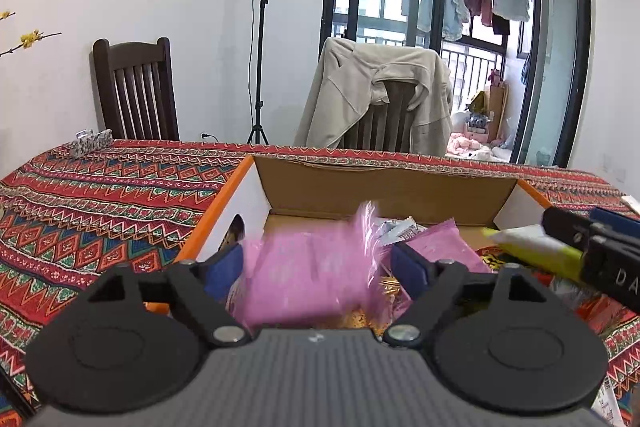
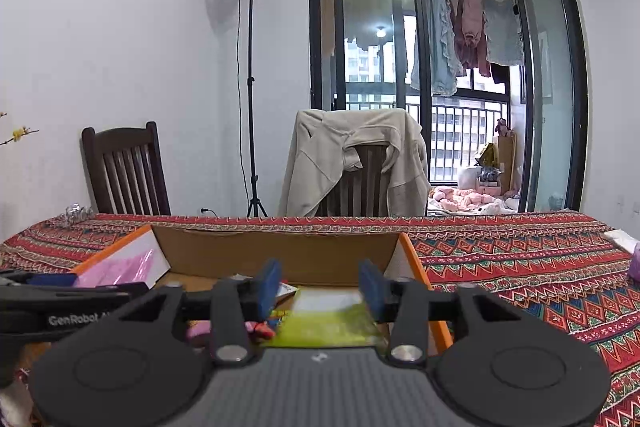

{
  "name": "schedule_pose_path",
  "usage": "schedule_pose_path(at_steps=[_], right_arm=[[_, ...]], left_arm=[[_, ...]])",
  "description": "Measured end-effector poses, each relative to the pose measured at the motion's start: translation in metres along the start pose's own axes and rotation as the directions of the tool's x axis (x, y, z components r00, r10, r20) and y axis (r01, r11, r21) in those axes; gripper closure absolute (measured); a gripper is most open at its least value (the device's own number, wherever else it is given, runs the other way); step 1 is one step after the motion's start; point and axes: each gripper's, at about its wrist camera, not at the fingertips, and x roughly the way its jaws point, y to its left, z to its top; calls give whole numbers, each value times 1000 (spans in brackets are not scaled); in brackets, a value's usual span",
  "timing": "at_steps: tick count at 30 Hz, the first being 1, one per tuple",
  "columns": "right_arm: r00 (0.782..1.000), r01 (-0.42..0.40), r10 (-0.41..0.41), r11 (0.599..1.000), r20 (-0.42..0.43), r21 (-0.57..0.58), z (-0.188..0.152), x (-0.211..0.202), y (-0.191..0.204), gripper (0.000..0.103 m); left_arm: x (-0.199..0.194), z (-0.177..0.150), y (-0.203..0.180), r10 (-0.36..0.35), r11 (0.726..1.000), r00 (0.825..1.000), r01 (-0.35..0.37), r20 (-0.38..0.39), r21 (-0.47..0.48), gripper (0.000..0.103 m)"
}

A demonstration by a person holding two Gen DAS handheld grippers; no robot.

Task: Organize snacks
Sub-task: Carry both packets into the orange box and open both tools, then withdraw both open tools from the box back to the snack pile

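Below, pink packet [image 1: 308, 271] (blurred) between open left gripper [image 1: 318, 259], cardboard box [image 1: 384, 187]

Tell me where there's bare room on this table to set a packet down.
Bare tablecloth lies right of the cardboard box, up to the white tissue at the far right edge. More lies left of the box. Inside the box it is crowded: pink packet, yellow-green packet, both grippers.

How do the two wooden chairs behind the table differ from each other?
The left chair is bare, its dark slatted back fully visible; the right chair has a beige jacket draped over its back, hiding most of the slats. The left chair stands before the white wall, the right chair before the glass balcony door. Both are dark wood with vertical slats, facing the table.
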Motion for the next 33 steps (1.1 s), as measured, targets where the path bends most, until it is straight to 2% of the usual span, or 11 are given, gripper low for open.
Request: schedule_pose_path(at_steps=[1, 2, 3, 19, 22, 27, 33], right_arm=[[1000, 1, -1, 1000, -1, 3, -2, -2, 0, 11], [1000, 1, -1, 1000, -1, 6, -3, -3, -1, 3], [1000, 1, -1, 1000, 2, 13, -3, -4, -3, 0], [999, 30, -30, 999, -12, 41, -1, -12, -10, 0], [999, 51, -51, 999, 12, 9, 9, -23, -8, 0], [999, 31, -31, 1000, 41, 4, 24, -47, -8, 0], [998, 45, -44, 998, 34, -50, 23, -66, -7, 0]], left_arm=[[0, 0, 0, 8, 1000, 1000, -8, 2, 0, 3], [-1, -1, 0, 17, 1000, 1000, -17, 12, -2, 0], [-3, -2, 0, 24, 1000, 999, -24, 23, -4, 0], [-8, -3, 5, 48, 998, 998, -47, 32, -43, 0], [-10, -2, 3, 53, 997, 998, -52, 32, -52, 0], [-24, 5, 4, 53, 996, 998, -50, 47, -69, 0], [-50, 10, 9, 39, 997, 998, -35, 58, -73, 0]])
